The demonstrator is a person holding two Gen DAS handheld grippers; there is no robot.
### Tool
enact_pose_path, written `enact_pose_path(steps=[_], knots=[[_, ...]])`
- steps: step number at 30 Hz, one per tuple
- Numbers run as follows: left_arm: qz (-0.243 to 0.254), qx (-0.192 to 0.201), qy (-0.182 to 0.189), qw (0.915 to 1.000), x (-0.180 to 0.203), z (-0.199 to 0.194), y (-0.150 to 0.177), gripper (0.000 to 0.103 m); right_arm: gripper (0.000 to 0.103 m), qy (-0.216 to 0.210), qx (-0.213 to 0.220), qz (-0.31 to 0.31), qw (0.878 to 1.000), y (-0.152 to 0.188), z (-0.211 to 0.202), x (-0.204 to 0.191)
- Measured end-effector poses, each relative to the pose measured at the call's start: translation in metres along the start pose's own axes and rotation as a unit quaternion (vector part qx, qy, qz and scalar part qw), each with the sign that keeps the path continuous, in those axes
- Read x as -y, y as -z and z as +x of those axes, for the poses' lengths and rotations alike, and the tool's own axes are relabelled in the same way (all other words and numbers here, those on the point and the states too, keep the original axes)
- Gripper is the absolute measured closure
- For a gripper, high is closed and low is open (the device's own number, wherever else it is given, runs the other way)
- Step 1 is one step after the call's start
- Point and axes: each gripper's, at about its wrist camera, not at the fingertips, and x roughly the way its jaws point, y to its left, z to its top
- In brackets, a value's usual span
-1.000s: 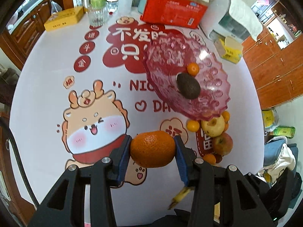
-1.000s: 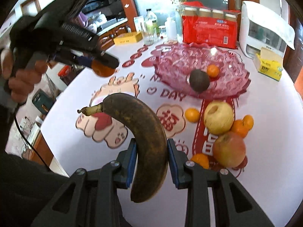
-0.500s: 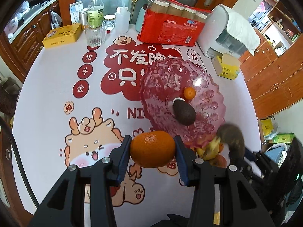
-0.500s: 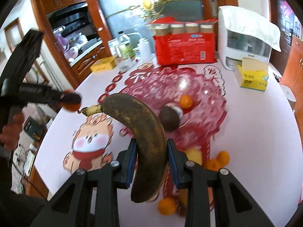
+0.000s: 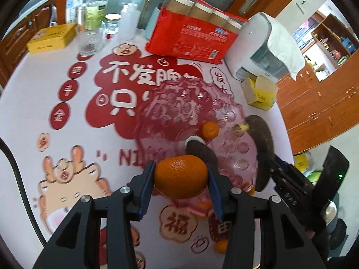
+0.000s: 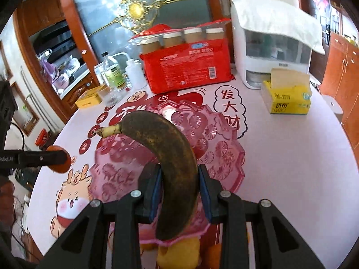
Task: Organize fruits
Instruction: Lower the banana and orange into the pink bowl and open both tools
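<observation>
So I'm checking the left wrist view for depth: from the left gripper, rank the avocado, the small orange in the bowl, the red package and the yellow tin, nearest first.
From the left gripper:
1. Avocado, just beyond, in the pink bowl.
2. Small orange, behind the avocado.
3. Red package, table's back.
4. Yellow tin, far left; close to the package, uncertain.

Bright daylight fills the room; glare glints off the pink cut-glass fruit bowl [image 6: 202,148]. Fisheye bends the edges into black corners, and slight motion blur softens the printed white tablecloth [image 5: 44,103].

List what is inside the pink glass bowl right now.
In the left wrist view, the pink glass bowl holds a small orange and a dark avocado. The held mandarin covers the bowl's near part, so anything there is unseen.
</observation>
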Motion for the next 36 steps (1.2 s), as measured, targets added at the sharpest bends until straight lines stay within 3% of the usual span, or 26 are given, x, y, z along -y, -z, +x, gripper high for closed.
enact_pose_path(steps=[9, 17, 20, 30, 36], knots=[[0.013, -0.021, 0.016, 0.9996, 0.007, 0.054, -0.002, 0.059, 0.071, -0.007, -0.033, 0.013, 0.999, 0.004, 0.049, 0.01], [0.017, -0.028, 0.005, 0.9994, 0.008, 0.064, 0.0, 0.055, 0.07, -0.002, -0.053, 0.024, 0.998, 0.008, 0.064, 0.014], [0.014, -0.017, 0.011, 0.9997, 0.009, 0.055, 0.001, 0.044, 0.069, -0.013, -0.032, 0.035, 0.999, 0.005, 0.053, 0.016], [0.011, -0.011, 0.006, 0.9999, 0.014, 0.021, 0.017, 0.041, 0.06, 0.01, -0.021, 0.041, 0.999, 0.002, 0.008, 0.006], [0.025, -0.008, 0.027, 0.9993, 0.017, 0.003, 0.038, 0.041, 0.058, 0.03, -0.018, 0.055, 0.998, 0.02, -0.026, -0.002]])
